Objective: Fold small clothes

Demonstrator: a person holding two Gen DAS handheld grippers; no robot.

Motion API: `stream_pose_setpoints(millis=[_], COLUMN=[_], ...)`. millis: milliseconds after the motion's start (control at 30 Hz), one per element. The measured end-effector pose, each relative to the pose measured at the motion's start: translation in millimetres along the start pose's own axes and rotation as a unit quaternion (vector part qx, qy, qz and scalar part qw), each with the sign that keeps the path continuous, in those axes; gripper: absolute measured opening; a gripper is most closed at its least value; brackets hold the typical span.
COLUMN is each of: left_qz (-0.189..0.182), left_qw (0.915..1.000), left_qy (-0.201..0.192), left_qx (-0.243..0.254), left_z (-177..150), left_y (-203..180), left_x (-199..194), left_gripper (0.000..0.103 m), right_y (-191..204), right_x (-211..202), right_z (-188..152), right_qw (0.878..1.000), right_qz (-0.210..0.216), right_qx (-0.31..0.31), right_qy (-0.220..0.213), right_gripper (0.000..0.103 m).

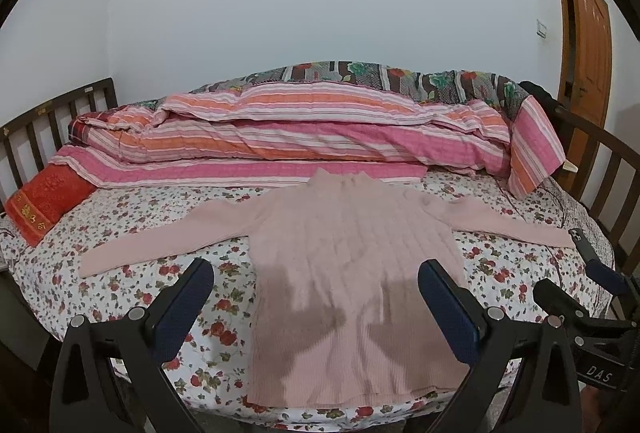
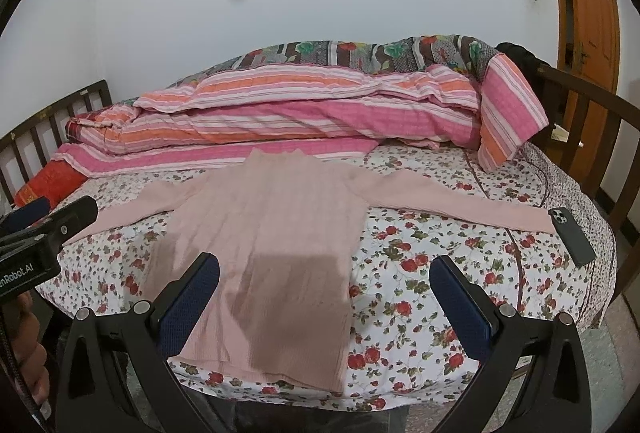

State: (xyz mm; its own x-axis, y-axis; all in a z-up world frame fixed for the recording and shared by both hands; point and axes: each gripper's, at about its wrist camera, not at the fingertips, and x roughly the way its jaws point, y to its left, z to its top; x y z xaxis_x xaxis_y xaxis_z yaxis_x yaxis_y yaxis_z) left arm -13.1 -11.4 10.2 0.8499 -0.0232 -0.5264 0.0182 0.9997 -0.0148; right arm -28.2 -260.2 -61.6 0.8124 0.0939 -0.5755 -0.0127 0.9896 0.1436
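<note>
A pale pink ribbed sweater [image 1: 348, 257] lies flat on the floral bedsheet [image 1: 120, 273], hem toward me, both sleeves spread out sideways. It also shows in the right wrist view [image 2: 264, 233]. My left gripper [image 1: 316, 273] is open and empty, hovering above the sweater's lower body. My right gripper [image 2: 324, 269] is open and empty, above the sweater's right hem edge and the sheet [image 2: 420, 273]. The right gripper also shows at the right edge of the left wrist view [image 1: 580, 297]; the left gripper shows at the left edge of the right wrist view [image 2: 48, 221].
A rolled pink striped quilt [image 1: 312, 129] lies along the far side of the bed. A red pillow [image 1: 44, 205] sits at far left. A dark phone [image 2: 572, 237] lies by the right sleeve end. Wooden bed rails [image 2: 592, 129] stand at both ends; a door [image 1: 588, 45] is at right.
</note>
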Motion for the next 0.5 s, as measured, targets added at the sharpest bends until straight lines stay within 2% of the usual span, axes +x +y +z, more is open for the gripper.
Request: stream_pose_setpoints(millis=[500], left_qz=[-0.001], left_qw=[1.0], left_qy=[0.008], left_qx=[0.0], left_z=[-3], left_y=[-7], left_x=[12], left_gripper=[0.103], right_y=[2], right_x=[4], right_z=[0], right_qw=[1.0], right_qz=[0.002], right_qx=[-0.001], right_qy=[-0.001], right_gripper=[0.103])
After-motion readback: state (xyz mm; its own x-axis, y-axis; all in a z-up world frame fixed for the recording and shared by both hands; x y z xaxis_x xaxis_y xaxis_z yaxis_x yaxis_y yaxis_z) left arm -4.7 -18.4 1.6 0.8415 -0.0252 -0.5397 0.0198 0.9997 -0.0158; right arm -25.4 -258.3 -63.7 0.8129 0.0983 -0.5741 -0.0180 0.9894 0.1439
